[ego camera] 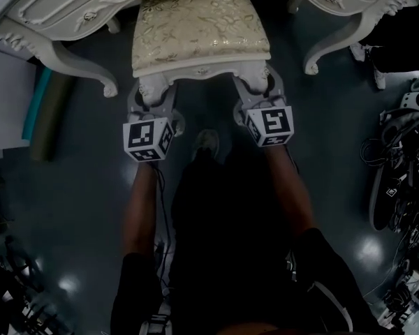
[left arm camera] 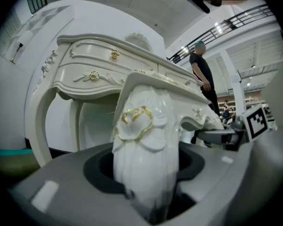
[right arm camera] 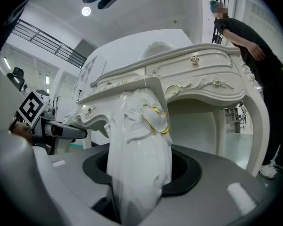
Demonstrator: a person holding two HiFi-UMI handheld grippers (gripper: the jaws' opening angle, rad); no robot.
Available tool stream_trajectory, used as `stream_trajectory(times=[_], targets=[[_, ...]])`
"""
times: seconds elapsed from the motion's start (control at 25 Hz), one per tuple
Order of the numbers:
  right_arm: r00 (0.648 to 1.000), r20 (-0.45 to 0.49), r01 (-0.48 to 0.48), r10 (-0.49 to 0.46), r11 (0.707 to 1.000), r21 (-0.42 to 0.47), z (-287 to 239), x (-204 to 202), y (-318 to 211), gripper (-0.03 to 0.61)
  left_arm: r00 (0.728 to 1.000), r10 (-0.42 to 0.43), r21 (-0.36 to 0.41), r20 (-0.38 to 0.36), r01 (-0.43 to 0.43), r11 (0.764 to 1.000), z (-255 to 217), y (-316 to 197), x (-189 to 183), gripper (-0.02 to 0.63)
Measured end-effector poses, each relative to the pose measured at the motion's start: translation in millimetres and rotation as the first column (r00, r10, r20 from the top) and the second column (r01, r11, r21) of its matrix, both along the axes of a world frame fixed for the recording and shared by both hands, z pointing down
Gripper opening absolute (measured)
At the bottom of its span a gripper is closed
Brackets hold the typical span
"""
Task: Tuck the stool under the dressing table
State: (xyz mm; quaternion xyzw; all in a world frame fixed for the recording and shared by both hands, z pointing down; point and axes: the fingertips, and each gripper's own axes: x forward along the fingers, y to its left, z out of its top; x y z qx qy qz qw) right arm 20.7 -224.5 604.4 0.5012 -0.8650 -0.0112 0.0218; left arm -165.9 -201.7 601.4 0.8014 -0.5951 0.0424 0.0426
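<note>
The stool, with a cream floral cushion [ego camera: 199, 33] and carved white legs, stands half under the white dressing table [ego camera: 63, 5]; its far part is hidden by the tabletop. My left gripper [ego camera: 153, 93] is shut on the stool's near-left leg [left arm camera: 144, 145], which fills the gap between the jaws. My right gripper [ego camera: 255, 84] is shut on the near-right leg [right arm camera: 139, 145] in the same way. Both gripper views look along the legs toward the table's drawers [left arm camera: 92, 74], whose front is set with gold knobs.
The table's curved front legs [ego camera: 84, 72] [ego camera: 335, 44] flank the stool on either side. A person in black [right arm camera: 254, 60] stands beside the table. Cables and gear [ego camera: 405, 173] crowd the floor at right; a teal roll [ego camera: 38, 107] lies at left.
</note>
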Motion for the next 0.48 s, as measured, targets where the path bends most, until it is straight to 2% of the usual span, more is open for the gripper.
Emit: stream_trajectory(times=[0.48], targets=[[1.0,0.003,-0.024,0.024,0.999,0.028,17,-2,-35,0.242,1.0,0.018,0.032,0.006,-0.018,0.999,17,-39,-2,0.258]])
